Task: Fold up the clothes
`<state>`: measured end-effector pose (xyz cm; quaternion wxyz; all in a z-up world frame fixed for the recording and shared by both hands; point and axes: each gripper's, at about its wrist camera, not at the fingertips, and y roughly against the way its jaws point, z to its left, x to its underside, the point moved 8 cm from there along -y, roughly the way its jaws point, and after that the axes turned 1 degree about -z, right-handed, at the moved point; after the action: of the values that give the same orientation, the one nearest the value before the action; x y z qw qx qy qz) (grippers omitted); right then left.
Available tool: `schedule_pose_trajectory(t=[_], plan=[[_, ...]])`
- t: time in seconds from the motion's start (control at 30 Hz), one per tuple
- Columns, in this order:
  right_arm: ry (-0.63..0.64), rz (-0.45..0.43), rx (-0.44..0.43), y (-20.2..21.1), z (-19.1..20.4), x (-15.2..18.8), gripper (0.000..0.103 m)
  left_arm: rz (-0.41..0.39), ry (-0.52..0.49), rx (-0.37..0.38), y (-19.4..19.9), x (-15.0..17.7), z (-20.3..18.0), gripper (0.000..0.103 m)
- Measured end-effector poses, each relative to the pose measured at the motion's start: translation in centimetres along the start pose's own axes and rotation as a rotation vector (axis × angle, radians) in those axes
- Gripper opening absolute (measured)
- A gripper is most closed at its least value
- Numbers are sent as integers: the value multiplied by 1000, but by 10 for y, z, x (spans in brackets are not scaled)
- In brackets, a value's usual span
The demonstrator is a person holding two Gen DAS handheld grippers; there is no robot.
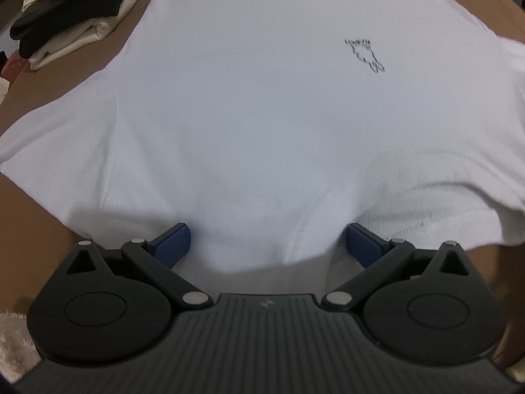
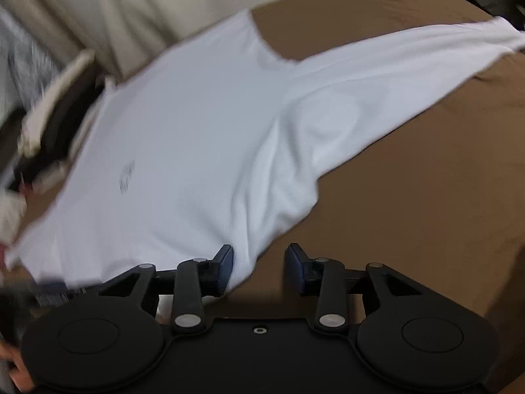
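On a brown surface (image 1: 65, 229) a white T-shirt (image 1: 249, 115) lies spread flat, a small dark print (image 1: 364, 55) on its chest. Both short sleeves stick out to the sides, and the collar end is nearest the cameras. No fold shows in the shirt.

The left gripper (image 1: 267, 246) sits low over the near edge of the shirt, at about its middle. Its jaws stand wide apart, with cloth lying between the blue pads (image 1: 172, 244) but not pinched.

The right gripper (image 2: 259, 269) is at the shirt's near corner, by the side where a sleeve (image 2: 410, 55) stretches away over the brown surface. Its jaws are also apart, more narrowly, and hold nothing; the left pad touches or nearly touches the cloth edge, though blur makes this unclear.

To the far left a stack (image 1: 65, 29) of folded clothes, dark and cream, rests beside the shirt.

The step in hand looks like lining up a grip on the near edge for a fold. The next move calls for each gripper to close on the cloth edge, taking both layers, before lifting.
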<state>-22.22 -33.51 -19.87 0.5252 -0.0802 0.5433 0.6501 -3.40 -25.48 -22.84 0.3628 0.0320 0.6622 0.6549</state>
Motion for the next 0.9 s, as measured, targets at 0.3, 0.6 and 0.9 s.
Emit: schedule_pose_trajectory(t=[0.3,0.6,0.9], plan=[[182,18,-192,-35,59,-12,74,19,18,10,-6,-5,6,103],[383,163,61,-55,38,27,75,3,40,38,-3,-13,16,103],[230,72,-25,-57,54,19,76,-157,330,199,53,-60,136,103]])
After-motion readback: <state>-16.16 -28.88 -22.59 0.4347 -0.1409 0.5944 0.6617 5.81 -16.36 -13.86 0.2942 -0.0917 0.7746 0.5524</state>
